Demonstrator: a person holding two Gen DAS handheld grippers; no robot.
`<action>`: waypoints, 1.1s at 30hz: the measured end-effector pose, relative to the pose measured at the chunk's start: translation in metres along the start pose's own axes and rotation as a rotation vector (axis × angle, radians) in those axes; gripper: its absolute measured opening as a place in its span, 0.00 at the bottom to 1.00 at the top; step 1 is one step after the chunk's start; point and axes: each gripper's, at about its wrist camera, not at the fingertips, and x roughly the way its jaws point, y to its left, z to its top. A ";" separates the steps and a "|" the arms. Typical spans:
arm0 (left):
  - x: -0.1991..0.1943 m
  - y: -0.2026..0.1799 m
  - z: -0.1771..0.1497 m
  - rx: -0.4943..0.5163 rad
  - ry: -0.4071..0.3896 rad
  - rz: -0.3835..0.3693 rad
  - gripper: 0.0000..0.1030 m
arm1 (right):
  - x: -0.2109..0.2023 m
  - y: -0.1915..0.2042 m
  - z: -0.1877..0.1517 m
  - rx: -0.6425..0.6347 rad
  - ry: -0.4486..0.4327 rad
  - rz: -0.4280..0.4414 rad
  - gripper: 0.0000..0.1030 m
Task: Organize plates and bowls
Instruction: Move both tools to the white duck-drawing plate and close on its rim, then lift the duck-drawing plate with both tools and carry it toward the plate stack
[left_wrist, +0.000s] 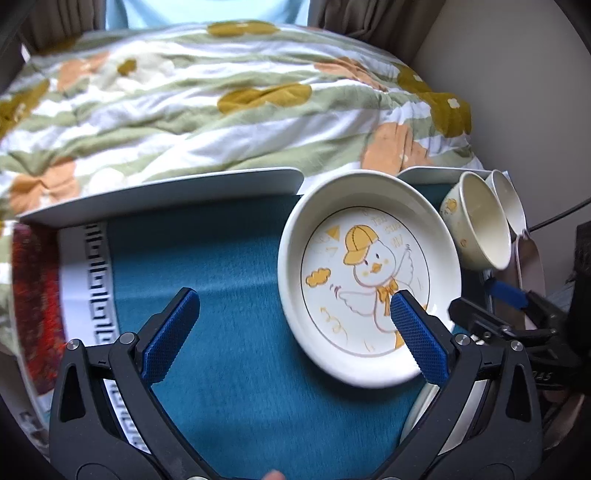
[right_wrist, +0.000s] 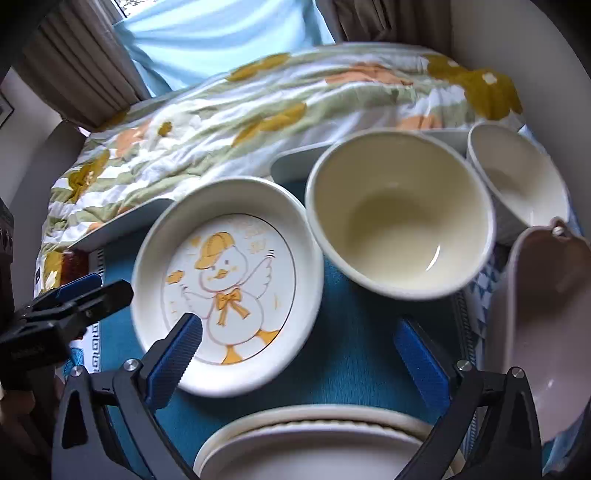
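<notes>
A cream plate with a yellow duck drawing (left_wrist: 369, 277) (right_wrist: 227, 284) lies on the blue mat. My left gripper (left_wrist: 291, 325) is open and empty, its right finger over the plate's near rim. My right gripper (right_wrist: 299, 343) is open and empty, its left finger over the duck plate's near edge. A large cream bowl (right_wrist: 400, 214) (left_wrist: 480, 221) stands right of the plate, with a smaller white bowl (right_wrist: 517, 181) (left_wrist: 508, 201) behind it. A pale pink bowl (right_wrist: 546, 325) is at the right edge. A stack of cream plates (right_wrist: 314, 439) lies just under my right gripper.
The blue mat (left_wrist: 229, 295) covers a small table with grey trays (left_wrist: 166, 199) along its far edge. A flowered quilt (left_wrist: 221, 110) on a bed lies beyond. The other gripper shows in each view: the right one (left_wrist: 517, 314) and the left one (right_wrist: 66, 306).
</notes>
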 end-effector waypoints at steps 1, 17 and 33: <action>0.005 0.003 0.003 -0.006 0.011 -0.013 1.00 | 0.005 -0.002 0.001 0.007 0.006 -0.004 0.86; 0.038 0.004 0.013 0.049 0.071 -0.090 0.36 | 0.027 -0.011 0.005 0.067 -0.034 0.027 0.31; 0.029 0.004 0.008 0.104 0.029 -0.027 0.14 | 0.026 -0.006 0.007 0.032 -0.056 0.052 0.13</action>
